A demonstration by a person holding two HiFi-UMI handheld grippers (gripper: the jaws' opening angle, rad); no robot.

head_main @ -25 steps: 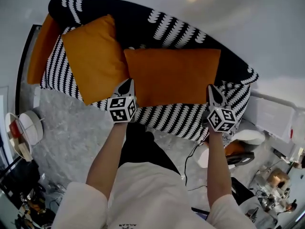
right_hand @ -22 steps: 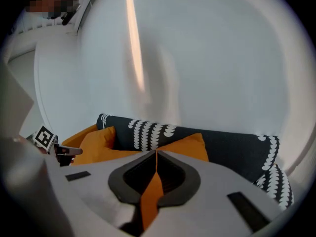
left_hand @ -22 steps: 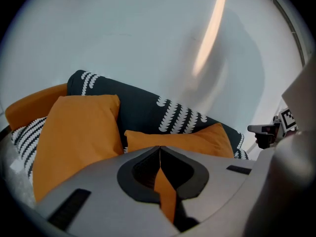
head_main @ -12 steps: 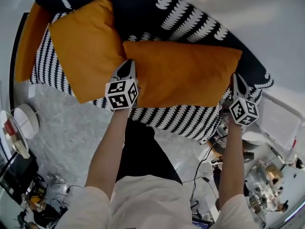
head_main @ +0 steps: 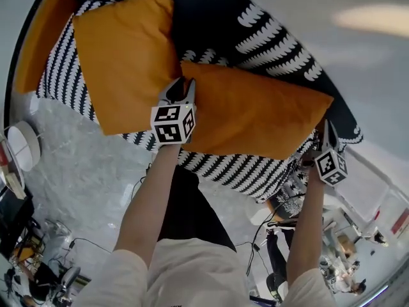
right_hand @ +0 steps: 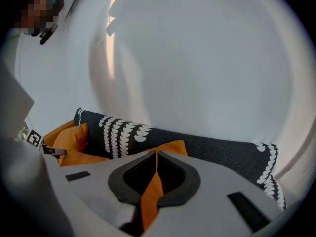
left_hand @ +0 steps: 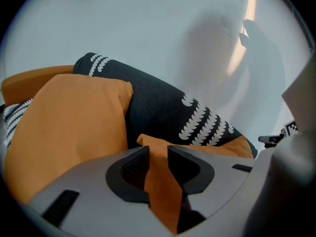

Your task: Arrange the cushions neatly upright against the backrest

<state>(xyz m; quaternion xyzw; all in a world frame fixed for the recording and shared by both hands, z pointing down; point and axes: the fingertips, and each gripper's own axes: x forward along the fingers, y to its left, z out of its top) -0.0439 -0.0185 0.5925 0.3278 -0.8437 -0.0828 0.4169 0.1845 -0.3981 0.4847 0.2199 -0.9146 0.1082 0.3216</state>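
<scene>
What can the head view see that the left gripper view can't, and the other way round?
Head view only: the person's arms and the marbled floor. Left gripper view only: the left gripper's jaws close up, just opening, apart, with the wide cushion's corner between them. Both: that cushion, the second cushion and the patterned sofa.

We seem to be in a mock living room set up inside a work space: a black-and-white patterned sofa [head_main: 255,165] with orange cushions [head_main: 128,62] stands against a plain white wall [head_main: 358,62] on a grey marbled floor [head_main: 83,165], while loose cables [head_main: 254,248] and cluttered gear [head_main: 25,261] crowd the edges
</scene>
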